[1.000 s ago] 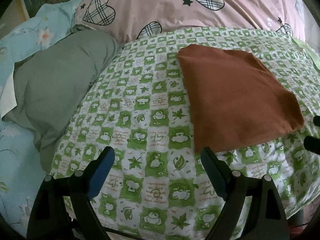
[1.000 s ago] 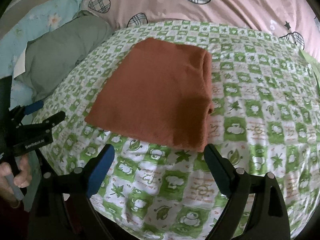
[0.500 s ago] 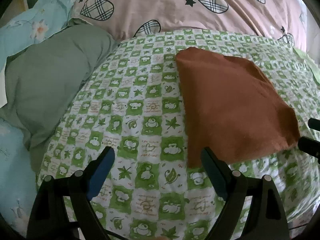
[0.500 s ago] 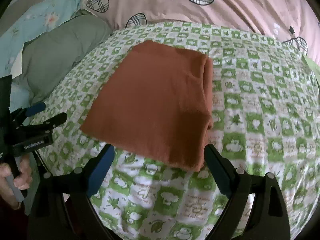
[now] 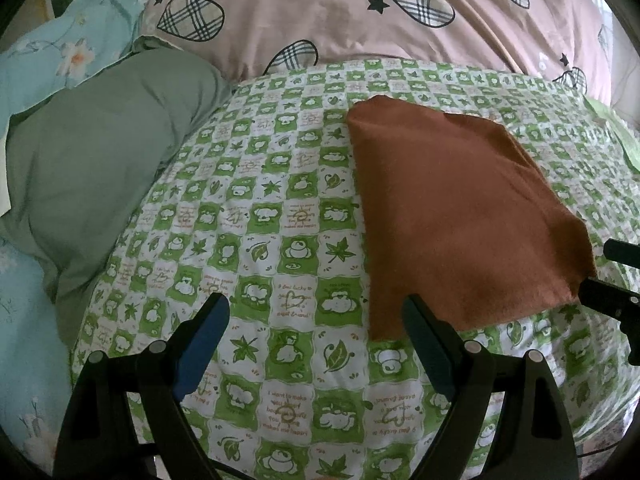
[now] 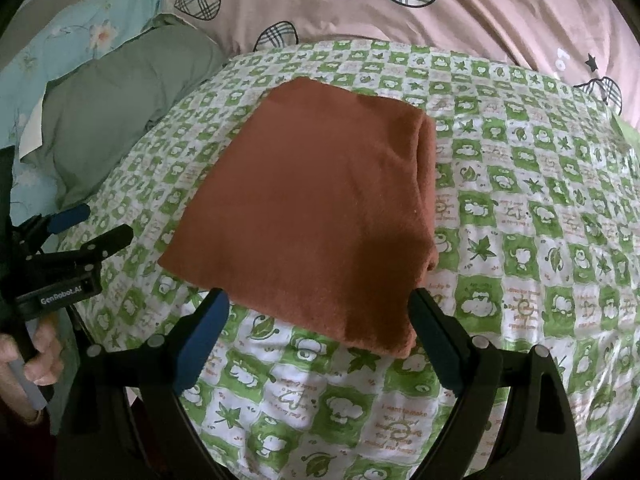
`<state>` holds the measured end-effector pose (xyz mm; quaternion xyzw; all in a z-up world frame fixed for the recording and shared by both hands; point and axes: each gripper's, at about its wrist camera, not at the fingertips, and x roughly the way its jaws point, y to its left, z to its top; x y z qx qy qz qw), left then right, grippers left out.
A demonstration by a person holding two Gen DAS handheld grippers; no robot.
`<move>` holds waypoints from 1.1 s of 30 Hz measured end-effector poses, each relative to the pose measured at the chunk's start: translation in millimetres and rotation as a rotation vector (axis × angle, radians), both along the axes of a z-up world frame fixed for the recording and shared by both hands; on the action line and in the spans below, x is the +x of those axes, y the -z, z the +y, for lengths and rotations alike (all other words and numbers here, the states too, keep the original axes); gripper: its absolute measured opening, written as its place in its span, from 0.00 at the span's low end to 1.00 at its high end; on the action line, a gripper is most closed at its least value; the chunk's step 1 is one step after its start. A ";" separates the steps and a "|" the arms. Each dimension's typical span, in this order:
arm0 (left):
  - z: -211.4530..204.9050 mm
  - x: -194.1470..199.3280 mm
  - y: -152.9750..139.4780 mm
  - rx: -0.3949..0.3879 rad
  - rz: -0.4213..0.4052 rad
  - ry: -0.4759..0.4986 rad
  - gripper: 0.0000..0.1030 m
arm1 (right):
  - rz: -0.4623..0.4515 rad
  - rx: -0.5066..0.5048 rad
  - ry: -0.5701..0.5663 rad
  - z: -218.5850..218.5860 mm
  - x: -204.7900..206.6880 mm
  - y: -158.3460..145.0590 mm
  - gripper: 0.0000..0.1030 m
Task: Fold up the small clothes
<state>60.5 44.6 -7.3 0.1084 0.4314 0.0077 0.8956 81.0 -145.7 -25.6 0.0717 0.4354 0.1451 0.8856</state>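
**Both tools wide open at the folded cloth**

We held the left tool [image 5: 316, 320] with its jaws spread wide and nothing between them, over the green checked sheet [image 5: 260, 216], its right finger [image 5: 430, 340] at the near left corner of the folded brown cloth [image 5: 460, 220]. Our right tool [image 6: 318, 316] was just as wide open and empty, straddling the cloth's [image 6: 316, 208] near edge. Only the right view showed the layered fold along the cloth's right side, and our left hand [image 6: 38, 356] on its handle. Only the left view showed the right tool's tips at the cloth's far corner. Beyond lay a grey-green pillow [image 5: 92, 168] and a pink heart-print quilt [image 5: 340, 12].
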 end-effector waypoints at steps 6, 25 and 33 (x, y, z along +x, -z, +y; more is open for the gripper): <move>-2.3 1.5 3.8 0.015 0.010 0.019 0.86 | 0.014 0.004 0.010 -4.4 1.5 4.4 0.88; -5.0 -14.6 -4.7 0.010 0.005 0.079 0.86 | 0.016 0.005 0.019 -10.1 -18.7 1.3 0.88; -7.5 -16.9 -5.4 0.012 0.003 0.092 0.86 | 0.016 0.009 0.024 -11.5 -22.2 2.3 0.88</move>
